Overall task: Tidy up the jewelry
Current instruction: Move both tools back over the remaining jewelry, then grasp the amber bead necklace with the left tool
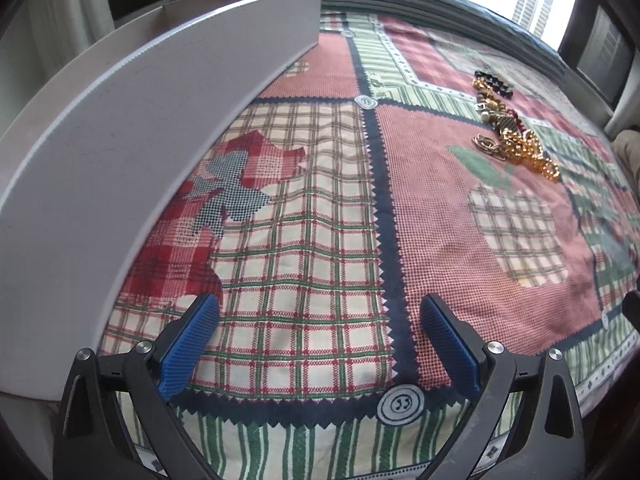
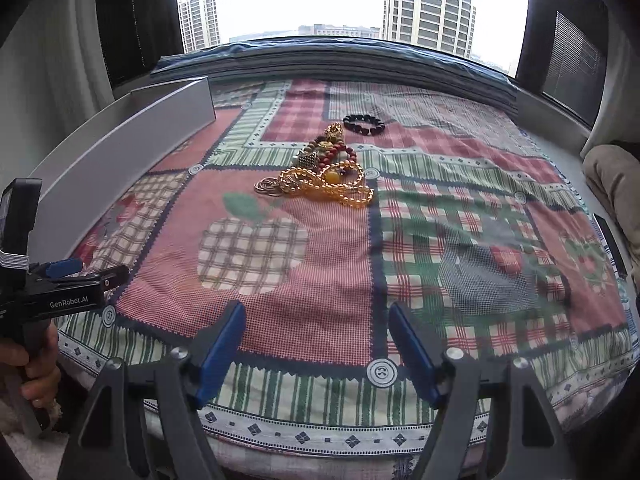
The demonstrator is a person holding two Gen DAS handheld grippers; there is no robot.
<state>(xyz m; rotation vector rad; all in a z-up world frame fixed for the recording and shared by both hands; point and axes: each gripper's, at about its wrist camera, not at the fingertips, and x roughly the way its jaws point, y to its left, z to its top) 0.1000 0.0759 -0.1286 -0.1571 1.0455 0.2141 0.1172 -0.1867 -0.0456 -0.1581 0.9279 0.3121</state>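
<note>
While both grippers hover over the patchwork cloth (image 2: pixel 320 272) with fingers spread and holding nothing, the left gripper (image 1: pixel 318 344) sits beside the grey box (image 1: pixel 132 120), and the right gripper (image 2: pixel 318 344) faces the jewelry pile (image 2: pixel 320 168), well apart from both.

A home, high up in a flat. A patchwork cloth (image 2: pixel 280 280) covers the table by a window (image 2: pixel 320 0). Apartment towers (image 2: pixel 428 4) stand outside.
</note>
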